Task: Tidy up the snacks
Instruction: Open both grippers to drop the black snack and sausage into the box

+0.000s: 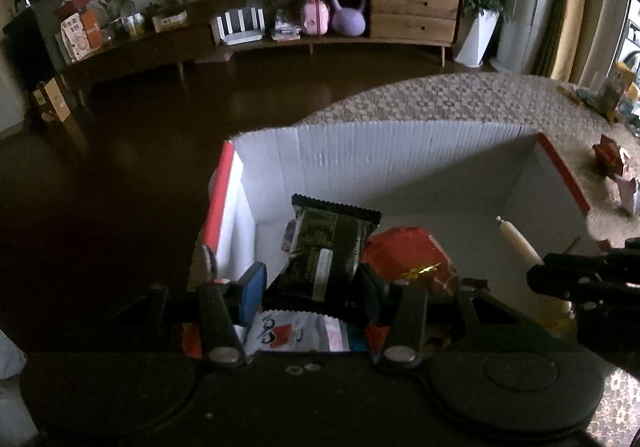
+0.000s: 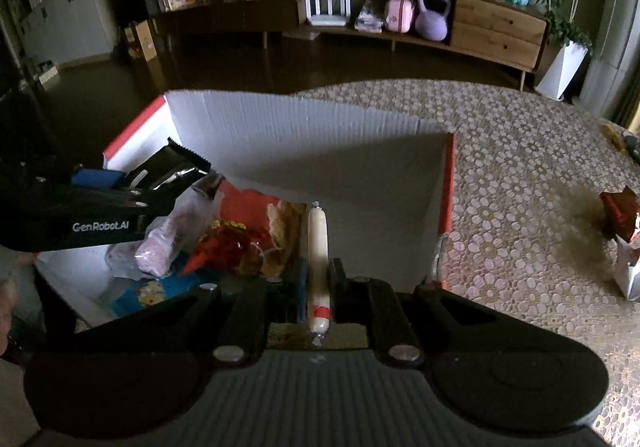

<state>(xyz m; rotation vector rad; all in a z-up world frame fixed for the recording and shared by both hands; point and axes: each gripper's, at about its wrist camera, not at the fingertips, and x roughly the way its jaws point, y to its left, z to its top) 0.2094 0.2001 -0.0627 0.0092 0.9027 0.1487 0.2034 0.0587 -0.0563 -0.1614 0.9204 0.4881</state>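
Snacks are going into the white corrugated box (image 2: pixel 320 135) with red edges, which sits on a patterned surface that could be a rug or a bedspread; I cannot tell which. The left tongs (image 1: pixel 316 279) are closed part-way on a dark foil packet (image 1: pixel 330 247), pinched across its lower half, and hang over the box's left side. The right tongs (image 2: pixel 318 279) are closed tight on a pale sausage stick (image 2: pixel 317 243) with a red band near its tail, over the middle of the box. Below them lie a red snack bag (image 2: pixel 248 211), a clear bag of pink pieces (image 2: pixel 172 235) and a blue packet (image 2: pixel 160 291). To do this step well, I judge each item should be lowered close to the pile before the pads let go, the packet laid flat by the left wall and the stick lengthwise in a free strip, so neither tips out or crushes the bags beneath. The two tools are near each other, so releasing one at a time looks safer. Readable writing is scarce: "GenRobot.AI" shows on the left tool's side in the right wrist view; the packet's print is too small to read. More wrappers (image 2: pixel 620 215) lie apart on the patterned surface.
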